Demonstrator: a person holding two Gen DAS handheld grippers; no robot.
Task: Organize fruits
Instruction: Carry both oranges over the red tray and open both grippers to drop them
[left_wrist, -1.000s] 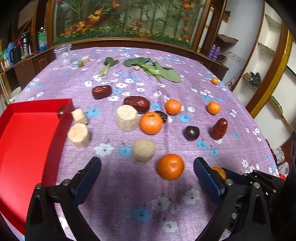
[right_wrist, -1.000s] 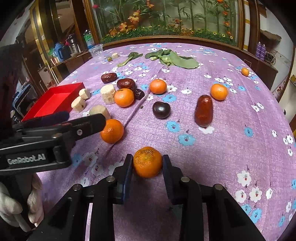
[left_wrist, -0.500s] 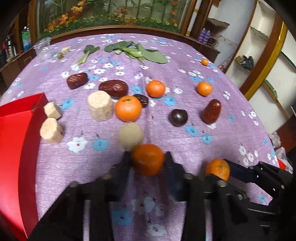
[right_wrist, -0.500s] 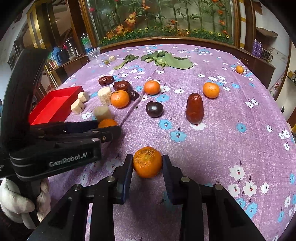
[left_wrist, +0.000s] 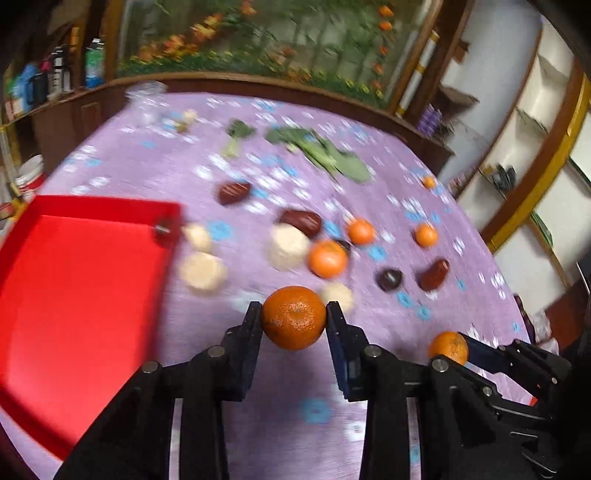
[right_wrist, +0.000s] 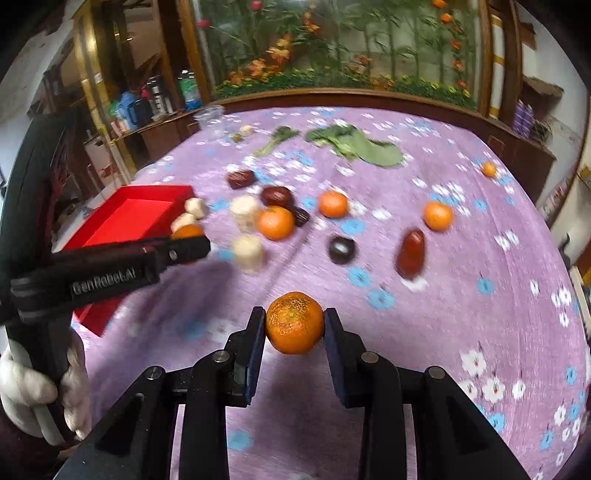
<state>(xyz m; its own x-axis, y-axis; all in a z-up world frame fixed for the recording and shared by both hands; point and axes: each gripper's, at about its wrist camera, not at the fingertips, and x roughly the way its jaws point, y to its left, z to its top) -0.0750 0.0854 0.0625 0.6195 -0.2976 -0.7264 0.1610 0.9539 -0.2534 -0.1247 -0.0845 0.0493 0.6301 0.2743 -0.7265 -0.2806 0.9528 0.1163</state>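
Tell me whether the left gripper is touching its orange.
Touching. The left wrist view shows the left gripper with both pads pressed against the orange, no gap either side.

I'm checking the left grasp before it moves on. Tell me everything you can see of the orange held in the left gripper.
The orange is round, bright orange, with dimpled peel and a small stem dimple facing the camera. It sits clamped between the two dark fingers of the left gripper, one pad on each side. It looks lifted off the purple cloth, just right of the red tray. Nothing else touches it.
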